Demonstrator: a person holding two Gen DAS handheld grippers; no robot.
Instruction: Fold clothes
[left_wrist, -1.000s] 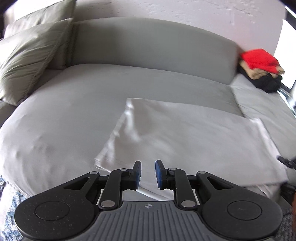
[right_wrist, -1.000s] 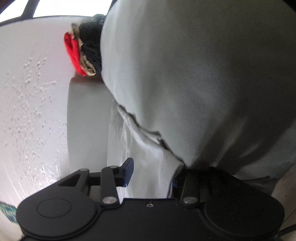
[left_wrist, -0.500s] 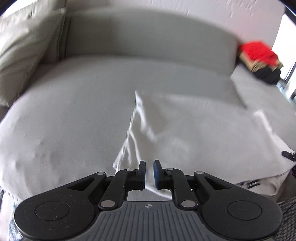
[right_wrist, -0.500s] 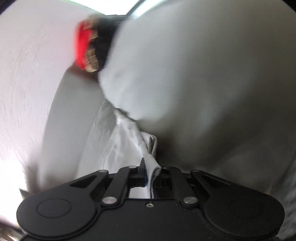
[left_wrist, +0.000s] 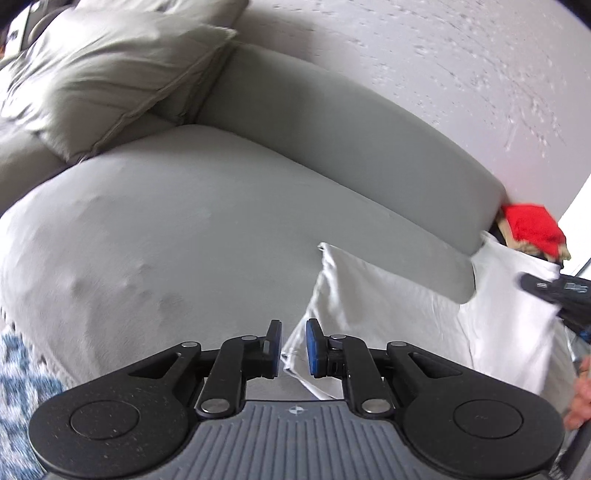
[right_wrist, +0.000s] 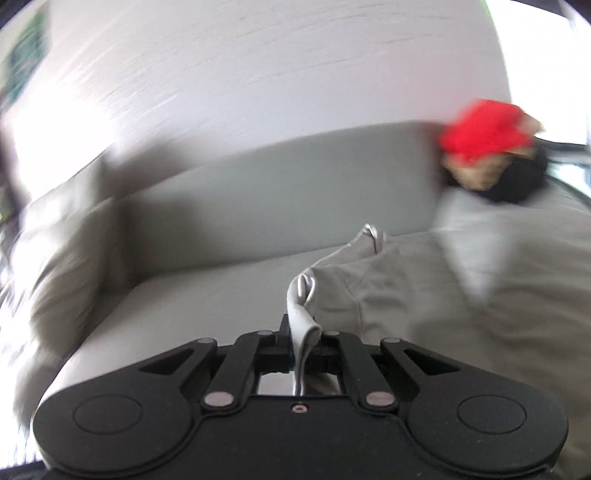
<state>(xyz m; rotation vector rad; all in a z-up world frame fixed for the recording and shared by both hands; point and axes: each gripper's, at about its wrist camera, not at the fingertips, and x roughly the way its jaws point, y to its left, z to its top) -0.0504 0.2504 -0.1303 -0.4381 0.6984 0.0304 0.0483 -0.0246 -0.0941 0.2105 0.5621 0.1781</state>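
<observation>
Two tools on one white cloth (left_wrist: 388, 306), spread over the right part of a grey sofa seat (left_wrist: 166, 240). Left tool (left_wrist: 293, 347) narrow, pads close together, near corner of the cloth sitting in the gap; hard to tell whether pinched or only lying between. Right tool (right_wrist: 301, 354) clamped tight on a doubled strip of the cloth's edge, the strip standing up out of the jaws and leading to the bunched, lifted fabric ahead and to the right. From the left wrist, that same tool at the right edge of the view, holding the far side of the cloth up as a hanging sheet, with part of a hand (left_wrist: 581, 398) below it.

Around: long grey backrest (left_wrist: 351, 140) behind the seat, pale cushion (left_wrist: 110, 74) propped in the left corner, textured white wall (left_wrist: 443, 55) above. Small pile of clothes (left_wrist: 532, 229), red on top, tan and black beneath, at the right end of the backrest, partly hidden behind the raised cloth in the left view, well apart from both tools. Blue-and-white patterned rug (left_wrist: 22, 369) at the lower left, beside the seat's edge. Right wrist view blurred
</observation>
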